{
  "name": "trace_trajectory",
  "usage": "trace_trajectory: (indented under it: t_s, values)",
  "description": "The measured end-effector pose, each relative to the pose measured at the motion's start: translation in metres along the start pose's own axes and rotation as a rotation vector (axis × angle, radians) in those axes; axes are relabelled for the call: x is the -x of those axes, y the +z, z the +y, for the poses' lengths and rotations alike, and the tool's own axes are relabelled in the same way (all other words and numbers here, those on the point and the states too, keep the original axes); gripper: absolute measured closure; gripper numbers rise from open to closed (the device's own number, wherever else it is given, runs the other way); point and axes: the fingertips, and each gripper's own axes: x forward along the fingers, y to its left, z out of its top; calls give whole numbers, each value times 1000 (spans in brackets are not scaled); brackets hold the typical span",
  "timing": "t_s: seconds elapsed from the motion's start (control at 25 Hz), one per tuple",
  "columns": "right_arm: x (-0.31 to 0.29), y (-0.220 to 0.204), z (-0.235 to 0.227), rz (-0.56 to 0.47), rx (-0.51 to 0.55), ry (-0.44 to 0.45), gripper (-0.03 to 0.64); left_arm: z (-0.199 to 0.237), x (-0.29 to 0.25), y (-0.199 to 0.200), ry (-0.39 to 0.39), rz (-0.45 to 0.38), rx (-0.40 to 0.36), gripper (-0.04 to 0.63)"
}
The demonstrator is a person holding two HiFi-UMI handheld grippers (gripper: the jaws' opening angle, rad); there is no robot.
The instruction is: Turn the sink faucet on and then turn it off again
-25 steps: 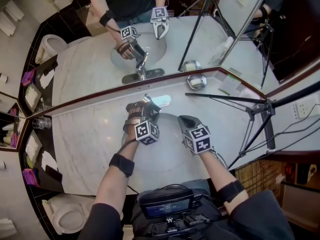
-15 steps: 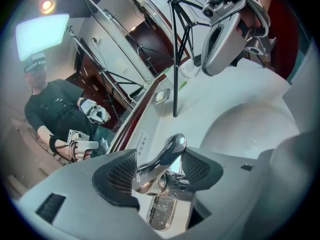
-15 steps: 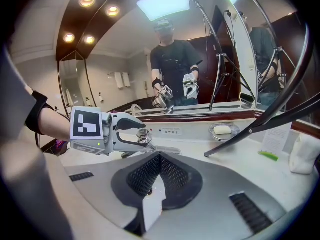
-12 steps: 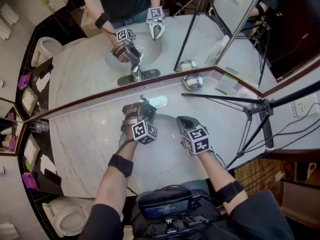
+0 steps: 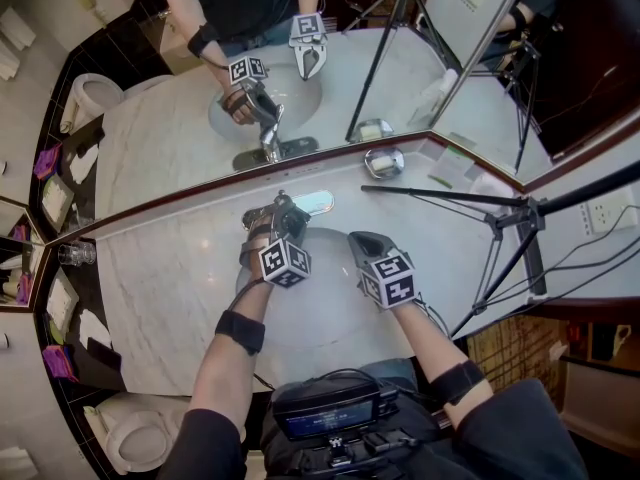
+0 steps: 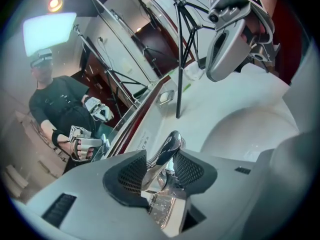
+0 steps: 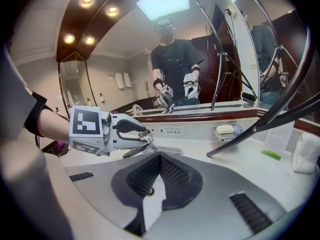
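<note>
Since a second back, the left gripper (image 6: 161,156) has drawn its jaws in from wide apart. They are closing now round the curved chrome lever handle (image 6: 170,145) of the sink faucet (image 5: 312,203), which stands between the two black ribbed pads (image 6: 131,174). The right pad looks to touch the lever, but a firm clamp cannot yet be told. That faucet sits at the back rim of the white oval basin (image 5: 325,303), just under the wall mirror (image 5: 180,128), on the pale marble countertop (image 5: 160,278). No water shows at the spout.

The right gripper (image 7: 159,160) has not stirred: its jaws are closed on nothing, and it hovers over the basin beside the left one. A chrome soap dish (image 5: 385,162) and a black tripod (image 5: 505,230) stand off to the right.

Judged so, the turning-on step is only starting. Once the grip is sure, the lever needs lifting steadily, then pressing back down.
</note>
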Motion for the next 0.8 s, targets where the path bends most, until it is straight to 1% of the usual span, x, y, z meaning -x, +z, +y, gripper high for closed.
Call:
trace_trajectory:
  t_s: [0.12, 0.24, 0.56, 0.68, 0.8]
  values:
    - [-1, 1, -1, 0, -4, 0, 598, 4, 2, 0, 1, -9, 31, 431]
    - [-3, 2, 1, 0, -5, 5, 598, 9, 3, 0, 4, -14, 45, 431]
    - [-6, 2, 5, 1, 0, 12, 597, 21, 6, -1, 15, -21, 118, 433]
    - [-6, 2, 6, 3, -1, 14, 598, 26, 8, -2, 16, -24, 156, 439]
    - [-7, 1, 6, 5, -3, 16, 598, 31, 9, -3, 20, -26, 204, 462]
